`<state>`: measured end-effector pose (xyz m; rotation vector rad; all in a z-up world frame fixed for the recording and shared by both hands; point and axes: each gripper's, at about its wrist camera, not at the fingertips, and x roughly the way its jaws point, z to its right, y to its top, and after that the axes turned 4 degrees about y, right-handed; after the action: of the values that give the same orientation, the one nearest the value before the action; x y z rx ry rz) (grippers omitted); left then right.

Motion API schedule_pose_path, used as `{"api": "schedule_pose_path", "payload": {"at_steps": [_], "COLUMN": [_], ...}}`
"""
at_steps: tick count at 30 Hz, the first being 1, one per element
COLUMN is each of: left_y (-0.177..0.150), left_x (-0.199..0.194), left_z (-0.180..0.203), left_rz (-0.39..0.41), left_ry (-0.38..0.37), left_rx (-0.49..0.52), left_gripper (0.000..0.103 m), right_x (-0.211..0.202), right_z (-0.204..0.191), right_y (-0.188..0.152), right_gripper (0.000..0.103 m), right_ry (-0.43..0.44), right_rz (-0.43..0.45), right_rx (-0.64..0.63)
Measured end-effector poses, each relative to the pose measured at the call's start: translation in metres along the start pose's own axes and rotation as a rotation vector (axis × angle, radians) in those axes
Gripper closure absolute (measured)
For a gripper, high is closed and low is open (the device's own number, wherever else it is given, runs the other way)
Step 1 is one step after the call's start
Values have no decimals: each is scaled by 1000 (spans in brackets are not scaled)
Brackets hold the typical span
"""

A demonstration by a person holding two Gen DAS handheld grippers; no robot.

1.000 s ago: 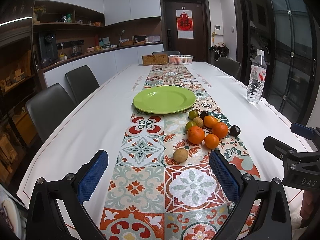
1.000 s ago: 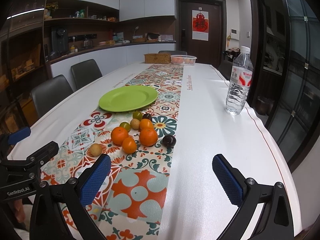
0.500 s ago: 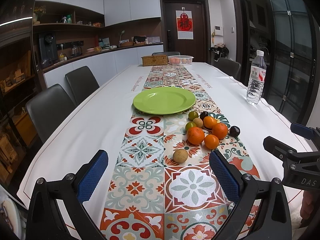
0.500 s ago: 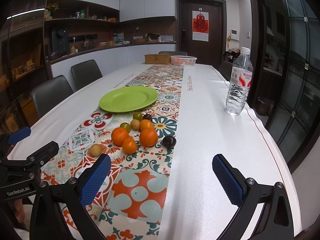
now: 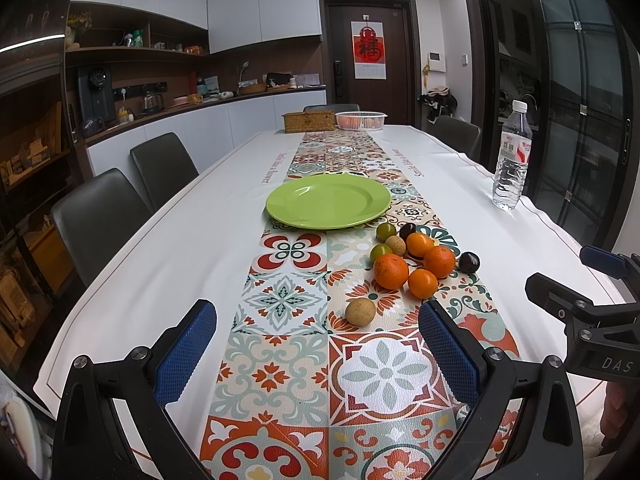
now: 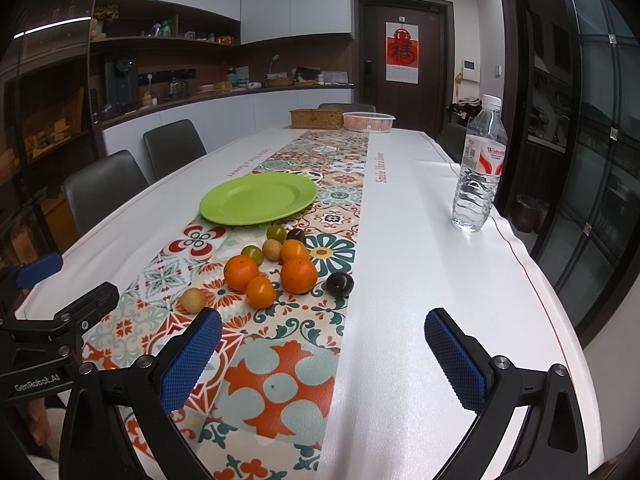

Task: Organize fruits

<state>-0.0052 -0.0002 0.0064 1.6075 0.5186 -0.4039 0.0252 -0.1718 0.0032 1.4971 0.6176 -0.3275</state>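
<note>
A cluster of small fruits lies on the patterned table runner: several oranges (image 5: 391, 271) (image 6: 298, 275), green fruits (image 5: 381, 253) (image 6: 252, 253), dark plums (image 5: 469, 262) (image 6: 339, 283) and a tan round fruit (image 5: 360, 311) (image 6: 193, 300) set apart nearest me. An empty green plate (image 5: 328, 205) (image 6: 258, 197) sits just beyond them. My left gripper (image 5: 316, 350) hovers open over the near runner, short of the tan fruit. My right gripper (image 6: 322, 354) is open too, to the right, over the runner's edge and white cloth. Neither holds anything.
A water bottle (image 5: 511, 157) (image 6: 479, 165) stands near the table's right edge. At the far end are a woven box (image 5: 309, 121) and a white basket (image 5: 361, 120). Dark chairs (image 5: 105, 216) line the left side.
</note>
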Motion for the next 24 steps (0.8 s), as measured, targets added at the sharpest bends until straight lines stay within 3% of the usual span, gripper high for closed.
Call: {"api": "schedule_pose_path", "payload": {"at_steps": [20, 24], "left_y": [-3, -5], "left_x": [27, 34], "left_z": [-1, 1], "left_rz": [-51, -56], "left_ry": [-18, -20], "left_rx": [10, 29], "left_gripper": [1, 7], "right_x": [25, 36], "right_z": [-10, -13], "right_y": [0, -1], "right_gripper": [1, 1], "right_ry": [16, 27], "right_rz": [-44, -58], "right_rx": [-56, -74]}}
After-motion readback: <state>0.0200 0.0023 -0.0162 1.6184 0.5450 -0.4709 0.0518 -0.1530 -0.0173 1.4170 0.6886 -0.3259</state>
